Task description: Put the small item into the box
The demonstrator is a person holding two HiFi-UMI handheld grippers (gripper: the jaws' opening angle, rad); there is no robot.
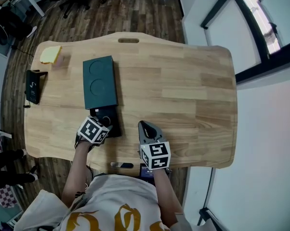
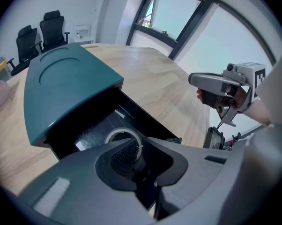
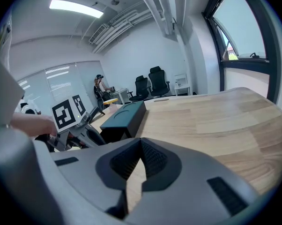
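A dark teal box [image 1: 100,82] lies on the wooden table, with its black inner tray [image 1: 111,115] slid out toward me. My left gripper [image 1: 102,122] hovers over that tray. In the left gripper view the left gripper [image 2: 137,145] is shut on the rim of a small white ring [image 2: 118,135], which sits low inside the black tray [image 2: 92,130] under the teal lid [image 2: 68,90]. My right gripper [image 1: 145,125] rests to the right of the tray over bare wood. In its own view the right gripper [image 3: 140,143] is shut with nothing in it.
A yellow pad [image 1: 50,55] and a black device [image 1: 33,86] lie at the table's left end. A dark pen-like thing [image 1: 122,165] lies at the front edge. Office chairs [image 3: 153,84] stand beyond the far end. Bare wood [image 1: 183,90] stretches to the right.
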